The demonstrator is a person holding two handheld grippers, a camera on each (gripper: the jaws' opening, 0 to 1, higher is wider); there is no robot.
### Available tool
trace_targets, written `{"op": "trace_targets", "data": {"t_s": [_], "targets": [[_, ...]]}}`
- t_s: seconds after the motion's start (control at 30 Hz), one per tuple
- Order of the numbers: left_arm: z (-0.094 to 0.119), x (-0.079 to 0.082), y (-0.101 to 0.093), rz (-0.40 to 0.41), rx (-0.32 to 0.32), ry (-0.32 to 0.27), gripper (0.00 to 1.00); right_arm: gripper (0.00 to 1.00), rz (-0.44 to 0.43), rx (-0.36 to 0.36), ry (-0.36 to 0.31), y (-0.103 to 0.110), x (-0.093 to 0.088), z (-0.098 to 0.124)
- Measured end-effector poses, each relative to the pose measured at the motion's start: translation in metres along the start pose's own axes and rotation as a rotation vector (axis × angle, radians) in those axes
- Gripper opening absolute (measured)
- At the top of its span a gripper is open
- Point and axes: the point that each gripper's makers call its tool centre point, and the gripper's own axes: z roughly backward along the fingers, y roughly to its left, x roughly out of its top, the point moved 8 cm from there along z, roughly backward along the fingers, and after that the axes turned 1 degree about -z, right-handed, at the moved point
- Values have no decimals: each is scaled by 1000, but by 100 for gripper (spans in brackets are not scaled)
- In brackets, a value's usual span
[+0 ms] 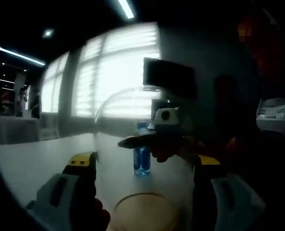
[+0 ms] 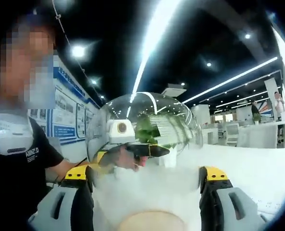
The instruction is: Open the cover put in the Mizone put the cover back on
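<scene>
Mizone bottle [image 1: 142,150] stands upright on the white bench [image 1: 31,161], straight beyond the left claw [image 1: 144,166] with its jaws apart, while the clear dome cover [image 2: 144,127] sits before the equally spread right claw [image 2: 144,175].

Glossy clear plastic cover [image 2: 147,130]; translucent blue plastic bottle [image 1: 142,154]; smooth white table [image 1: 31,159].
</scene>
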Motion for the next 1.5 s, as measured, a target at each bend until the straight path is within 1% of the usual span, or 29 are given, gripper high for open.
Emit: {"op": "trace_targets", "data": {"t_s": [0.03,0.1,0.13,0.23,0.43,0.53,0.6,0.7,0.93,1.07,1.2,1.37,1.5], "targets": [[0,-1,0,-14,-7,15,68,87,10,9,16,-1,0,0],[0,-2,0,-24,-13,38,69,86,57,27,71,-2,0,0],[0,-2,0,-40,-17,54,68,86,74,34,88,-2,0,0],[-1,-2,3,-30,-24,75,68,85,74,42,106,-3,2,0],[-4,-4,6,-20,-48,77,69,84,57,69,119,-5,3,2],[-4,-7,8,-11,-68,47,70,83,57,87,136,-8,4,2],[-4,-7,9,-3,-78,31,69,83,55,97,129,-8,3,3],[-3,-5,10,11,-90,33,69,83,52,115,111,-11,2,4],[-5,-6,11,17,-106,24,69,84,34,147,90,-14,0,2],[-6,-7,11,4,-112,18,70,86,33,157,96,-14,0,-1],[-8,-7,11,3,-118,6,71,90,28,173,71,-15,-3,-7],[-12,-8,13,15,-118,-4,73,90,25,168,87,-15,-2,-8],[-17,-7,12,25,-105,1,76,90,18,154,72,-16,-3,-10]]}}
